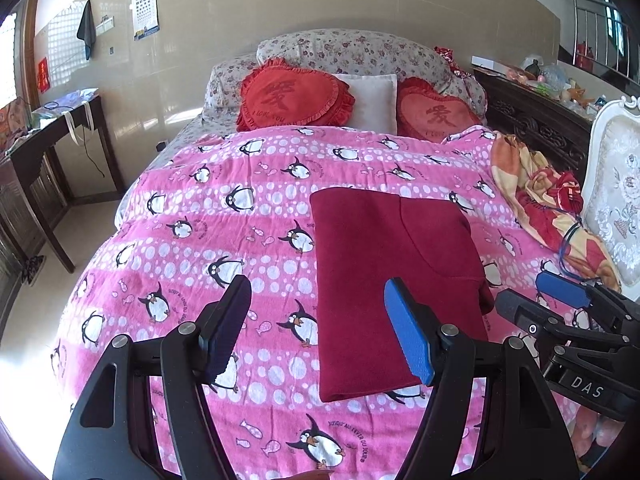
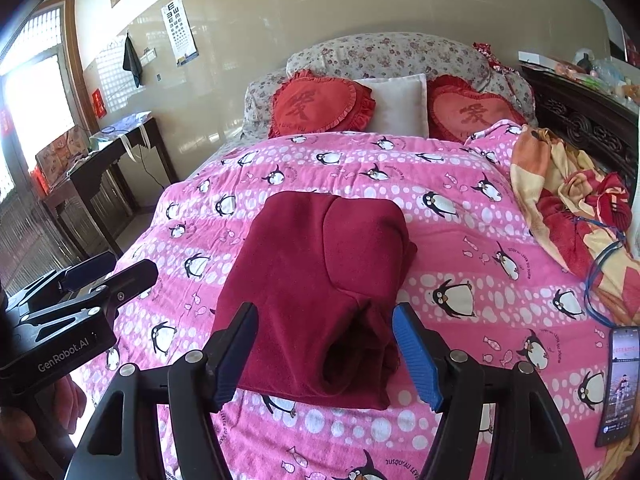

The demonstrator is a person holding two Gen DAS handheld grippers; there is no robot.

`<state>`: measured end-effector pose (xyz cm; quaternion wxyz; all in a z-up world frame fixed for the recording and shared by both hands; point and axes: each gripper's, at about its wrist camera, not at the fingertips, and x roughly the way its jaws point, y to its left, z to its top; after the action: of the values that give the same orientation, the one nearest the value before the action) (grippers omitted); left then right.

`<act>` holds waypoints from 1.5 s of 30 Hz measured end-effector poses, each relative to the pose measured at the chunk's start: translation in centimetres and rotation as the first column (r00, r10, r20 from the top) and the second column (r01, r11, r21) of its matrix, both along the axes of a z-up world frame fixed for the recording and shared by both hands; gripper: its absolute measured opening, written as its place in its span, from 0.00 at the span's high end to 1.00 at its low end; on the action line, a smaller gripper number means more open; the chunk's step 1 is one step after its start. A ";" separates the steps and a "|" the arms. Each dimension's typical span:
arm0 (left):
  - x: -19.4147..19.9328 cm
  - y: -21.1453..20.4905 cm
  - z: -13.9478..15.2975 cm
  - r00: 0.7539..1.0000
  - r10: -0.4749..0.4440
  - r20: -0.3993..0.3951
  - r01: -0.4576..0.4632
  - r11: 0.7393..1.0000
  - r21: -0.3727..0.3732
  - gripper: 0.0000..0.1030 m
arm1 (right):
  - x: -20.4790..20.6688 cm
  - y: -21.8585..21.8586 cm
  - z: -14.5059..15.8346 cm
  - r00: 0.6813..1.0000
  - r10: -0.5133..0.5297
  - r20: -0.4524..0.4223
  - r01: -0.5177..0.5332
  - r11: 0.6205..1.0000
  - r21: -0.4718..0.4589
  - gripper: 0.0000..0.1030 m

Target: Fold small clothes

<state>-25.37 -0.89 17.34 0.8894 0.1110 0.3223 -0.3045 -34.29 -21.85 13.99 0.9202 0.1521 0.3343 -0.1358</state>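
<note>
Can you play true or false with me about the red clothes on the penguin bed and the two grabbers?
1. The dark red garment lies folded on the pink penguin blanket. True.
2. The right gripper is squeezing the garment. False: its fingers are spread apart, holding nothing.
3. The left gripper is open. True.
4. A phone lies on the bed. True.
5. The two heart cushions are blue. False: they are red.
</note>
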 end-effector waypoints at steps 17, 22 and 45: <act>-0.2 -0.8 -0.4 1.000 -0.005 -0.001 0.005 1.000 0.013 0.32 | -0.1 -0.6 -0.1 1.000 -0.025 -0.006 0.025 1.000 0.007 0.33; 0.2 -1.0 -0.7 1.000 -0.004 -0.008 0.004 1.000 0.017 0.32 | 0.1 -0.8 -0.4 1.000 -0.024 -0.014 0.025 1.000 0.017 0.33; 1.6 -3.1 -1.7 0.999 -0.023 -0.034 0.025 0.999 0.046 0.32 | 2.0 -2.5 -1.1 0.999 -0.035 -0.042 0.037 0.998 0.046 0.33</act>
<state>-23.73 -4.03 15.66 0.8773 0.1304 0.3430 -0.3095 -32.24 -24.38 12.93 0.9067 0.1766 0.3536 -0.1475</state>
